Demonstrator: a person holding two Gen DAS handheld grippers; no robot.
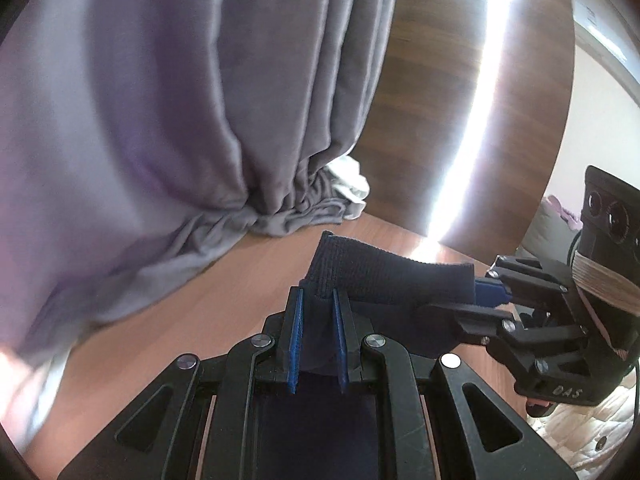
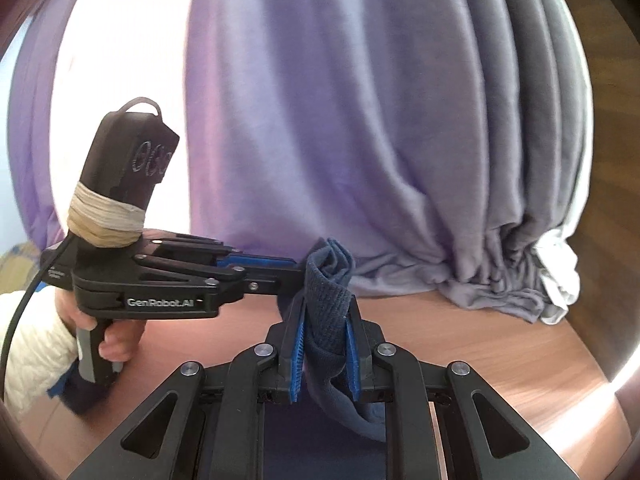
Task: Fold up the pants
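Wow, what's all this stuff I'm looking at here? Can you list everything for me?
pants: one, dark navy with a ribbed waistband, lifted over the table, pinched by both grippers.
curtain: one, grey-lilac, hanging behind, its hem bunched on the table.
white cloth: one, white, bunched by the curtain's hem.
table: one, reddish-brown wood, underneath.
wall panel: one, dark wood, beside the curtain.
left gripper: one, black with blue pads, shut on the waistband.
right gripper: one, black with blue pads, shut on the waistband.
hand: one, white quilted sleeve, holding the left gripper's handle.
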